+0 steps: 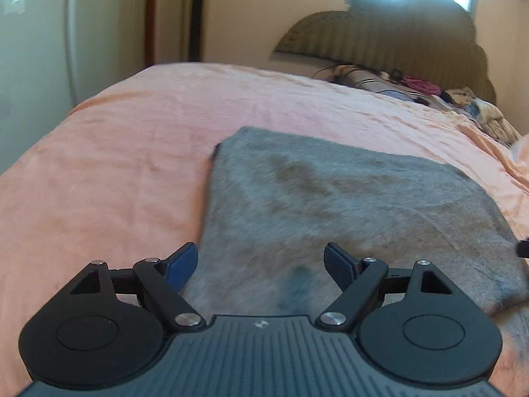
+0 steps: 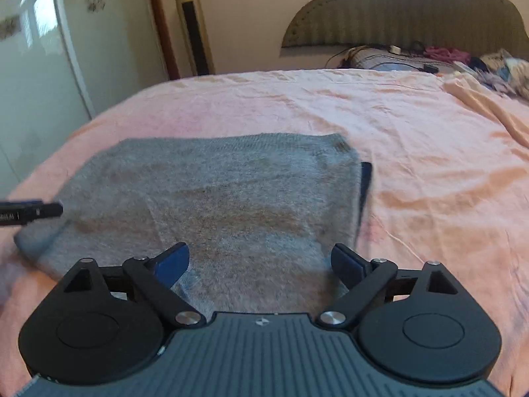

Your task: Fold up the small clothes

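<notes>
Both grippers (image 1: 261, 261) (image 2: 261, 261) (jaws wide), empty

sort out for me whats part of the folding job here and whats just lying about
Part of the job:
grey garment, flat on the pink bedspread
left gripper, open
right gripper, open

Lying about:
pile of clothes by the headboard
tower fan
</notes>
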A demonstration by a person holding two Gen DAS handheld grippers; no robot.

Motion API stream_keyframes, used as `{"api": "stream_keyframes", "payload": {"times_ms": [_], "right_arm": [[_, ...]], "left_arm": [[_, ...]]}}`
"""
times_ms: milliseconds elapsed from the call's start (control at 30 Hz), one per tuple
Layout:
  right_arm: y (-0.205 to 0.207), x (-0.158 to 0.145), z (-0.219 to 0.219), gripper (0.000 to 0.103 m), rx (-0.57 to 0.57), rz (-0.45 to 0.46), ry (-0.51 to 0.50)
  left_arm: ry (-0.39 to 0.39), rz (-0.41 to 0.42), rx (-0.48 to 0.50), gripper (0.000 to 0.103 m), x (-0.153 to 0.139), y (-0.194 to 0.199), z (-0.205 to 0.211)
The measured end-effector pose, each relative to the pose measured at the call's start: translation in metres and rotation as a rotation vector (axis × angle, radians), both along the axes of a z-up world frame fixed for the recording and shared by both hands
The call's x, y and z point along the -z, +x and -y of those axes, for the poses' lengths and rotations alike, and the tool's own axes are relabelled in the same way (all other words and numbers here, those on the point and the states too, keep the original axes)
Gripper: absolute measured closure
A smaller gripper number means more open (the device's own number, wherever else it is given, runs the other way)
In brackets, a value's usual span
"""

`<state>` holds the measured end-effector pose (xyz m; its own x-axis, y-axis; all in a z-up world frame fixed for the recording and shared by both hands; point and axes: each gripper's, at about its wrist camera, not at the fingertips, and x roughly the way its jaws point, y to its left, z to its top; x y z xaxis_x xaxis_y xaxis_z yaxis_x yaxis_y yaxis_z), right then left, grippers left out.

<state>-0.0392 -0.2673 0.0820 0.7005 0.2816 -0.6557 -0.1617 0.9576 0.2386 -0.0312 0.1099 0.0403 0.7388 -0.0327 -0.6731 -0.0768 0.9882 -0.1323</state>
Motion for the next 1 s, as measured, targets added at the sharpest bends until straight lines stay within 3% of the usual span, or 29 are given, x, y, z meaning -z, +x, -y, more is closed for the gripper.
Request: {"api": "stream_keyframes", "payload": {"times_ms": [67, 133, 200, 267, 333, 533, 600, 633, 667, 733, 833, 1000], "right_arm": [[-0.015, 0.005, 0.025, 0.012, 0.073, -0.074, 0.066], [-0.028, 0.016, 0.044, 0.017, 0.130, -0.150, 0.128], [-0.038, 0.021, 0.052, 0.018, 0.155, -0.164, 0.206], [-0.039, 0.026, 0.057, 0.017, 0.156, -0.191, 0.350], [-0.034, 0.033, 0.055, 0.017, 0.157, -0.210, 0.461], [-0.006, 0.043, 0.043, 0.017, 0.154, -0.204, 0.585], [0.002, 0.046, 0.041, 0.038, 0.146, -0.225, 0.588], [0.005, 0.049, 0.040, 0.070, 0.138, -0.245, 0.589], [0.008, 0.054, 0.042, 0.090, 0.130, -0.268, 0.601], [0.007, 0.057, 0.045, 0.090, 0.122, -0.274, 0.607], [0.000, 0.052, 0.051, 0.091, 0.114, -0.253, 0.612], [-0.023, 0.029, 0.068, 0.092, 0.093, -0.221, 0.590]], "left_arm": [[-0.132, -0.065, -0.091, 0.021, 0.011, -0.015, -0.028], [-0.244, -0.044, -0.138, 0.019, 0.008, -0.035, -0.043], [-0.412, -0.047, -0.168, 0.019, 0.008, -0.047, -0.055], [-0.713, -0.081, -0.177, 0.019, 0.020, -0.055, -0.068], [-0.950, -0.124, -0.194, 0.019, 0.039, -0.059, -0.070], [-0.977, -0.075, -0.261, 0.019, 0.041, -0.040, -0.063], [-0.933, -0.076, -0.264, 0.021, 0.037, -0.031, -0.059], [-0.904, -0.077, -0.263, 0.028, 0.035, -0.026, -0.059], [-0.873, -0.085, -0.266, 0.037, 0.033, -0.025, -0.057], [-0.766, -0.149, -0.263, 0.098, 0.035, -0.020, -0.056], [-0.773, -0.145, -0.274, 0.099, 0.038, -0.029, -0.064], [-0.730, -0.074, -0.195, 0.100, 0.012, -0.058, -0.071]]}}
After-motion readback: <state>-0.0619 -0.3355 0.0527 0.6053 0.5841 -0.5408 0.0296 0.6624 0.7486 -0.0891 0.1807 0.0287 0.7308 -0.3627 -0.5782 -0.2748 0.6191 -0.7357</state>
